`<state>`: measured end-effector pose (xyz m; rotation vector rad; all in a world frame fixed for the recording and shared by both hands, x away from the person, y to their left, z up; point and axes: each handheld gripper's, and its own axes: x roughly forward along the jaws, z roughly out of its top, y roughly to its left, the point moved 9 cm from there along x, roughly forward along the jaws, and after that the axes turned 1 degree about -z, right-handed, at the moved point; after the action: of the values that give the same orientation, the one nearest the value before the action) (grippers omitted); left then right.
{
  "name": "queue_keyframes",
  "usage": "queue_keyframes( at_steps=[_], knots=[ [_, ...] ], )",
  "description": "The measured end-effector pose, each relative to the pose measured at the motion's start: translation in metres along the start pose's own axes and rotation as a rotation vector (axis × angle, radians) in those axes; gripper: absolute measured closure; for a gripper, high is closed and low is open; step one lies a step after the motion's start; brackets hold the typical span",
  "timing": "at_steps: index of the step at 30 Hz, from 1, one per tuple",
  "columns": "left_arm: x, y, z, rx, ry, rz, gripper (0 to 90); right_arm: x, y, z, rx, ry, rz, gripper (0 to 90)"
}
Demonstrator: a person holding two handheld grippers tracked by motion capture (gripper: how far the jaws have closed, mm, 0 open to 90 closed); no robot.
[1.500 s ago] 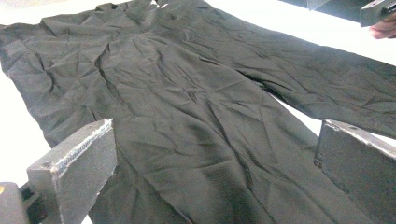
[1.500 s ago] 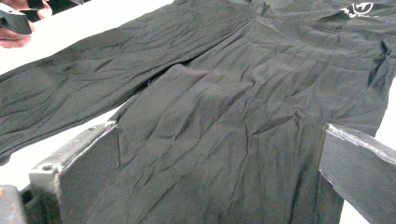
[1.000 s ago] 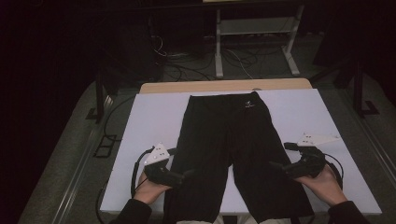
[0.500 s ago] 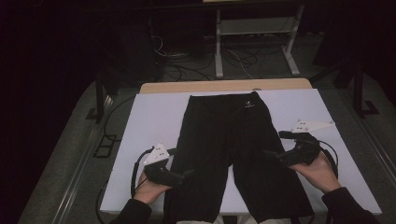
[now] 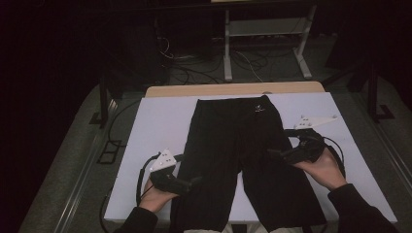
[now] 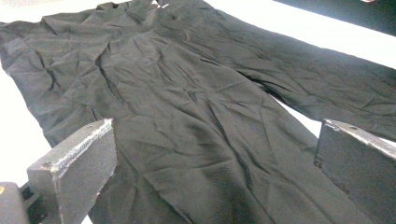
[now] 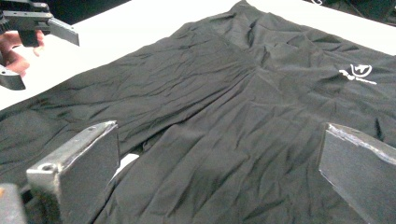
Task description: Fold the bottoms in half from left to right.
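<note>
A pair of black shorts lies flat on the white table, waistband at the far side and legs toward the person. A small white logo sits near the waistband. My left gripper is at the outer edge of the left leg, open. In the left gripper view its jaws stand wide apart over wrinkled black cloth with nothing between them. My right gripper is at the outer edge of the right leg, near the hip, also open over the fabric. The logo lies ahead of it.
A wooden strip borders the table's far edge. Behind it stand a metal rack and loose cables on the floor. A black post rises at the table's left. The left gripper appears far off in the right gripper view.
My right gripper has moved away from the person, up along the right leg's outer edge toward the hip. The left gripper has stayed where it was.
</note>
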<state>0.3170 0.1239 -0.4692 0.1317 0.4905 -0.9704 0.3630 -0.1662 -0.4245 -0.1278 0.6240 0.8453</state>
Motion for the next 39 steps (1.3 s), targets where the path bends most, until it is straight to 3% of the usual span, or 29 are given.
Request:
queue_keyframes(
  at_steps=[11,23,39],
  knots=[
    [0.0,0.0,0.0,0.001,-0.001,-0.002,0.0,0.014,0.006,0.016,-0.021,0.002,0.016,0.0],
    [0.0,-0.001,0.0,-0.002,-0.001,-0.006,0.0,0.04,0.014,0.033,-0.029,0.013,0.042,0.0],
    [-0.002,-0.002,0.0,-0.006,-0.006,-0.004,0.0,0.065,0.017,0.061,-0.05,0.012,0.036,0.0]
  ],
)
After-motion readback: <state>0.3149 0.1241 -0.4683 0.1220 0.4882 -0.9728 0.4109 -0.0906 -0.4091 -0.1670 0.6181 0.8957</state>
